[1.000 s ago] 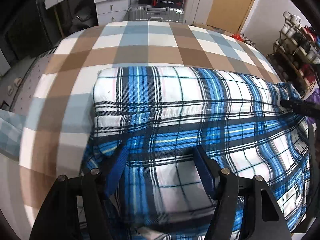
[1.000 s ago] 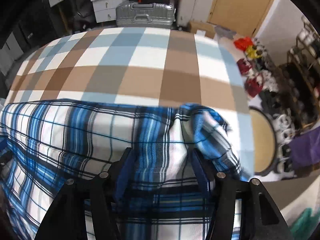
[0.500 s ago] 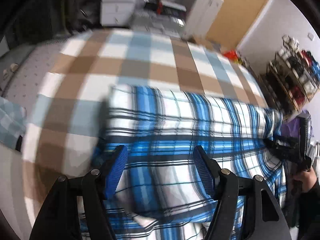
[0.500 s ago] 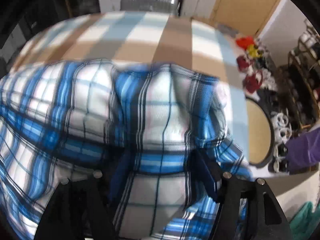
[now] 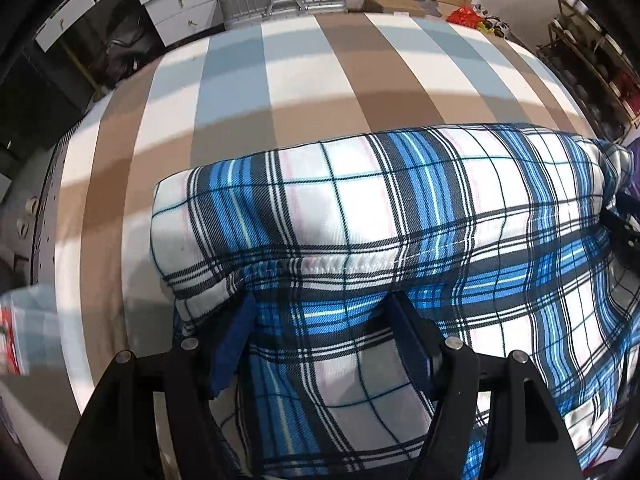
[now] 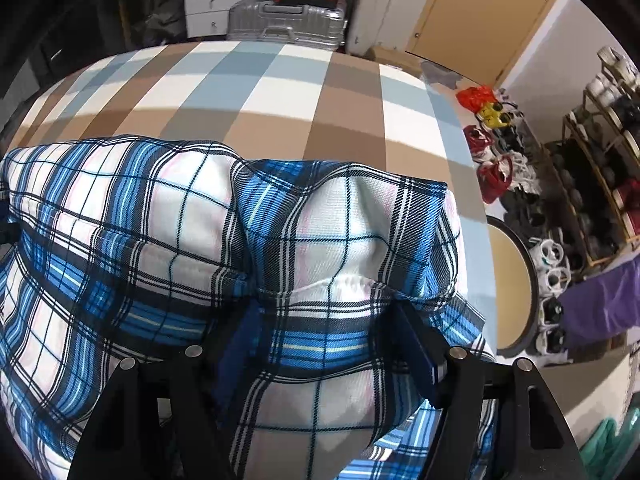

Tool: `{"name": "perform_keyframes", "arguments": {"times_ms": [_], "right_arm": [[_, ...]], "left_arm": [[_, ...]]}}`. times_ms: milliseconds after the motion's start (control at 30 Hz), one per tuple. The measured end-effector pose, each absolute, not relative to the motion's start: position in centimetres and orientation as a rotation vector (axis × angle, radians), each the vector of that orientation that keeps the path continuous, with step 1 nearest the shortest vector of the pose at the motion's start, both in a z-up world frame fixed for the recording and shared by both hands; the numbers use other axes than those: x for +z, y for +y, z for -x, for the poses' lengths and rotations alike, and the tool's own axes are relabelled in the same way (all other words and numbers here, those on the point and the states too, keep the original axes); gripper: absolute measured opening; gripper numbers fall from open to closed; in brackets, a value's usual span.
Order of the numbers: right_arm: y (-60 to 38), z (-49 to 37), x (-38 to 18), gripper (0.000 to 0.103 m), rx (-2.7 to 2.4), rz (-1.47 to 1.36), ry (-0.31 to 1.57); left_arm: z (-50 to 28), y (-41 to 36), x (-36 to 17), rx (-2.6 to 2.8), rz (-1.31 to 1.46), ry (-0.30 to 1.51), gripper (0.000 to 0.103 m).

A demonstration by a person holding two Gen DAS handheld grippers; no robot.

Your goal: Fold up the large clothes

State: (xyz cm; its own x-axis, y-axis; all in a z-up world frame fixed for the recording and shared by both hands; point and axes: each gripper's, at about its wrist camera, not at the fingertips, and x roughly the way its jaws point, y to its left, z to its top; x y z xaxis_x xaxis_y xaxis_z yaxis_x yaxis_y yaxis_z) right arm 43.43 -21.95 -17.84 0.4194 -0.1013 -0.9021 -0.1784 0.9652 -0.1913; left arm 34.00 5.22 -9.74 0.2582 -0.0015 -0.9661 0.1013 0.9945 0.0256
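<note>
So the blue-and-white plaid fabric garment (image 5: pixel 400 232) is lying folded over on the bed with the brown, white and light-blue checked cover (image 5: pixel 304 92), bunched at the near edge. Left claw (image 5: pixel 320 332) and right claw (image 6: pixel 324 336) both sit spread wide, with cloth running between the fingers. Can't tell if either's actually pinching it. The right one's jaws were widening a moment ago.

The garment (image 5: pixel 400 208) is plaid: blue, white and black, with faint pink lines. The bed cover (image 5: pixel 304 92) is checked in brown, white and pale blue. The suitcase (image 6: pixel 286 26) is silver. Both tools are black with blue pads (image 5: pixel 232 348).
</note>
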Motion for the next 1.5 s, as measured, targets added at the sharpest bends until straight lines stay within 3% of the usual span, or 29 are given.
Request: {"name": "perform_keyframes", "arguments": {"times_ms": [67,133,267,433,567,700,967,1200,1500], "right_arm": [[-21.6,-45.0,-17.8,0.069,0.059,0.276,1.132],[-21.5,-45.8,-17.7,0.069,0.07,0.279,1.118],[-21.3,-45.5,-16.9,0.067,0.083,0.323,1.094],[-20.6,-41.0,-13.7,0.068,0.241,0.227,1.0],[-18.5,-38.8,-17.6,0.066,0.229,0.392,1.081],[-20.3,-38.3,-17.7,0.067,0.199,0.274,1.115],[-16.9,-37.3,-12.1,0.071,0.336,0.101,1.009],[-12.9,-34.6,-18.4,0.071,0.365,0.354,1.126],[-15.3,-33.0,-15.1,0.073,0.348,0.287,0.993]], "left_arm": [[-35.9,5.5,-9.8,-0.064,-0.144,1.281,0.072],[-37.3,6.1,-10.0,-0.032,-0.161,1.274,0.085],[-37.2,6.4,-9.7,-0.045,-0.176,1.288,0.082],[-31.9,4.7,-7.0,-0.168,-0.22,1.176,0.081],[-29.6,3.2,-9.9,-0.171,-0.319,1.236,0.081],[-28.5,4.1,-9.9,-0.116,-0.245,1.258,0.081],[-26.2,-0.1,-3.6,-0.251,-0.215,1.116,0.081],[-24.1,-3.3,-9.4,-0.246,-0.373,1.151,0.082],[-24.3,-0.3,-5.6,-0.239,-0.21,1.101,0.081]]}}
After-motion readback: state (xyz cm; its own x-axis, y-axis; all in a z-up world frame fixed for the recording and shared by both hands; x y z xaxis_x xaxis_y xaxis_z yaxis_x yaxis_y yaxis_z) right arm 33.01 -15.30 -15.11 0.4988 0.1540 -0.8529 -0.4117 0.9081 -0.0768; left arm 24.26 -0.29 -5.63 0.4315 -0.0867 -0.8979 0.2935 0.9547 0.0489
